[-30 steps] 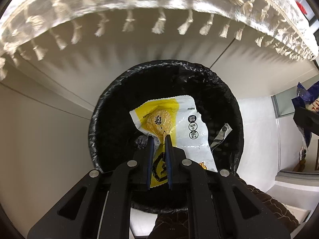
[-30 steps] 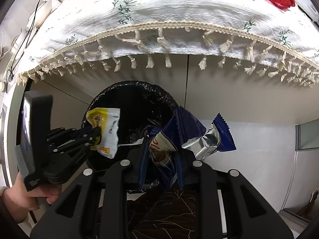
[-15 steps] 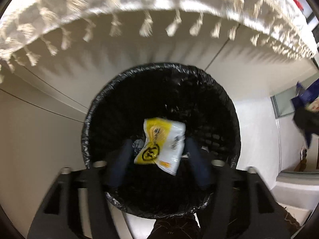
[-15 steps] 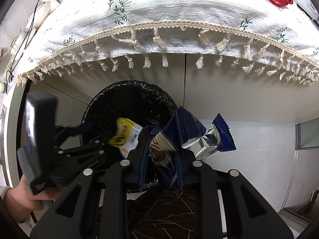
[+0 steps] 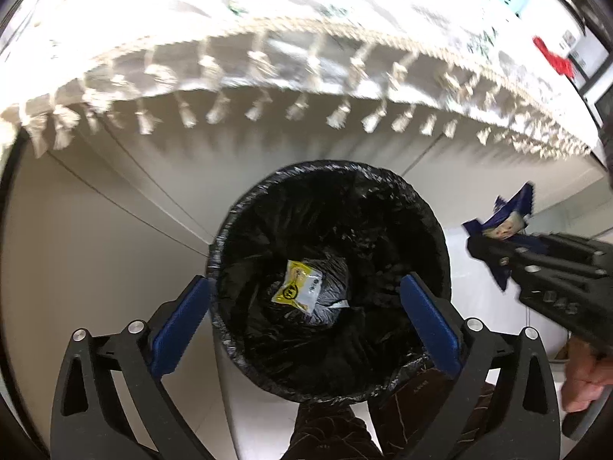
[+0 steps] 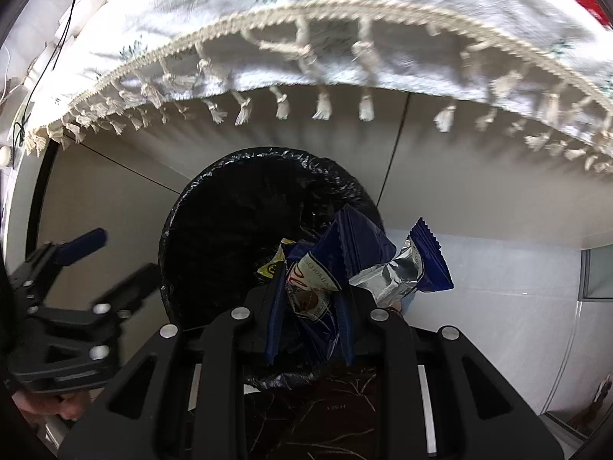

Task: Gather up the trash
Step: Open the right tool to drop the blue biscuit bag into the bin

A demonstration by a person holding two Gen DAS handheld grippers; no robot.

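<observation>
While the left tool (image 5: 304, 316) is spread wide and empty above a round bin (image 5: 436, 230) lined with crinkled black plastic, a flat yellow-and-white wrapper (image 5: 300, 291) is seen lying at the bin's bottom, well below the blue pads (image 5: 180, 324). A glossy blue foil wrapper (image 6: 360, 260), crumpled with a serrated edge, is clamped in the right tool (image 6: 308, 322) over the bin's near rim. A fringed white cloth (image 6: 291, 42) overhangs the bench.

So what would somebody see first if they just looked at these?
Probably the big black bin in the middle, with a yellow wrapper lying at the bottom. Next, the crinkly blue wrapper pinched in the right gripper above the bin, and the white tablecloth with tassels across the top.
</observation>
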